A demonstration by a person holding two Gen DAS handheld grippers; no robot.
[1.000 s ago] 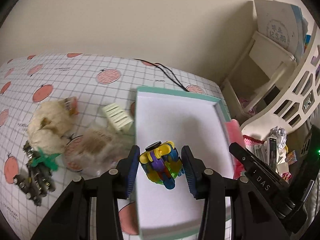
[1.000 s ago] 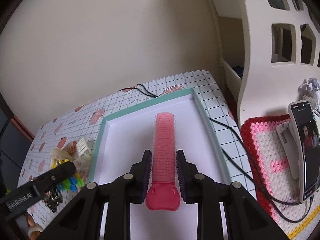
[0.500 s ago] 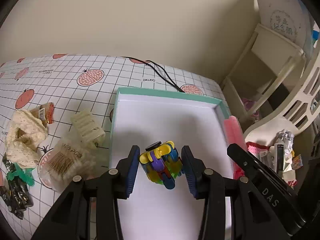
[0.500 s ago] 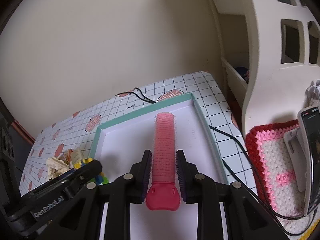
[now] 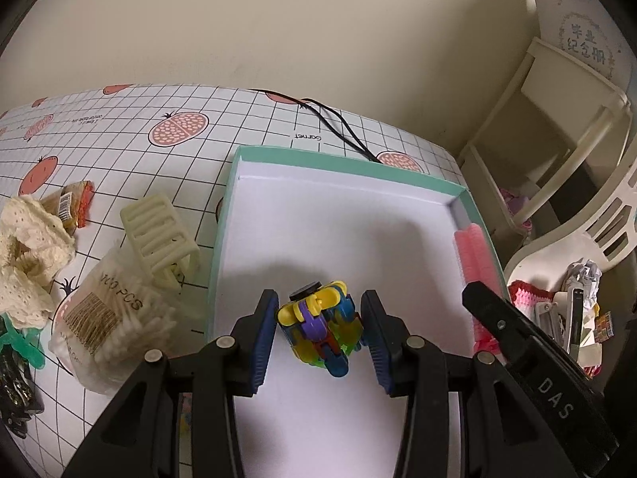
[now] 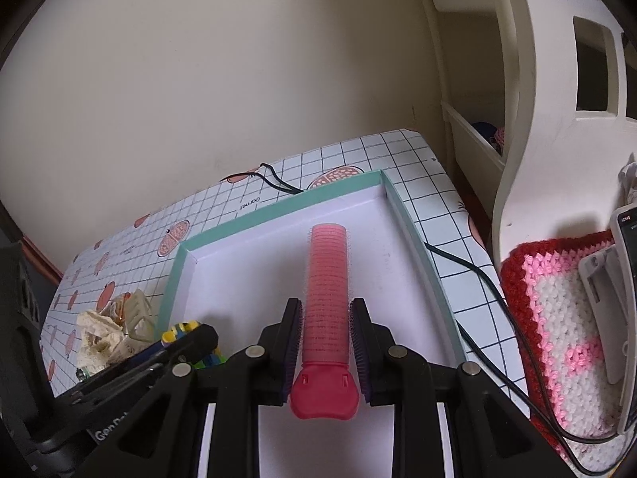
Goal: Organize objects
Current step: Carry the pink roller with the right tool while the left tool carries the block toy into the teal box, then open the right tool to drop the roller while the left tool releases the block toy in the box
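Note:
A teal-rimmed white box (image 5: 346,159) lies on the checked tablecloth. Over its near part hangs a multicoloured plastic link toy (image 5: 318,330), with my left gripper (image 5: 320,338) shut on it between the blue pads. My right gripper (image 6: 326,334) is shut on a long pink hair roller (image 6: 326,279) that points into the box (image 6: 278,215), near its right wall. In the left wrist view the roller (image 5: 473,255) runs along that wall, with the right gripper's black finger (image 5: 517,338) behind it. In the right wrist view the toy (image 6: 179,328) peeks out at the lower left.
Left of the box lie a bag of cotton swabs (image 5: 107,310), a cream hair claw (image 5: 159,235), a lace cloth (image 5: 28,247) and a small packet (image 5: 71,203). A black cable (image 5: 338,127) trails behind the box. At the right are a white shelf (image 5: 557,139) and a crochet mat (image 6: 557,318).
My left gripper has carried the toy rightwards from the box's left rim to over its inside. The right gripper still holds the roller over the box, a little lower.

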